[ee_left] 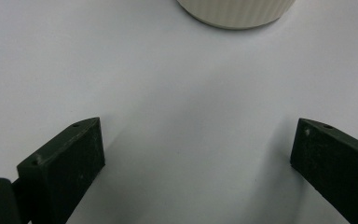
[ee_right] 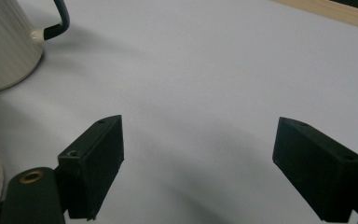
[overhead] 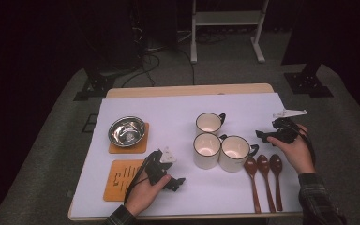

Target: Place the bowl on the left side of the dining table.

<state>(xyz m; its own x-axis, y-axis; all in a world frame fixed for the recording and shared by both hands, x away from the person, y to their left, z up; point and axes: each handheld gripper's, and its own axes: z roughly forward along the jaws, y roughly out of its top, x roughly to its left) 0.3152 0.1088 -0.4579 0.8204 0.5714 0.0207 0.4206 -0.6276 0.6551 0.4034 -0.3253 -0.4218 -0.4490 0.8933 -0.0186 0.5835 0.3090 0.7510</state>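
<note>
Three cream mugs with dark rims and handles stand mid-table: one at the back (overhead: 209,123), one at front left (overhead: 206,150), one at front right (overhead: 235,153). Three brown wooden spoons (overhead: 263,180) lie side by side to their right. My left gripper (overhead: 177,182) rests low on the white cloth, left of the mugs, open with nothing between its jaws; a ribbed mug base (ee_left: 237,11) stands ahead of it. My right gripper (overhead: 261,136) is open over bare cloth, right of the mugs, with a mug (ee_right: 4,44) at its left.
A steel bowl (overhead: 127,131) sits on a wooden coaster (overhead: 140,146) at the left. A second coaster (overhead: 121,179) with dark slots lies in front of it. The white cloth (overhead: 168,115) covers a wooden table, its edge (overhead: 187,90) at the back.
</note>
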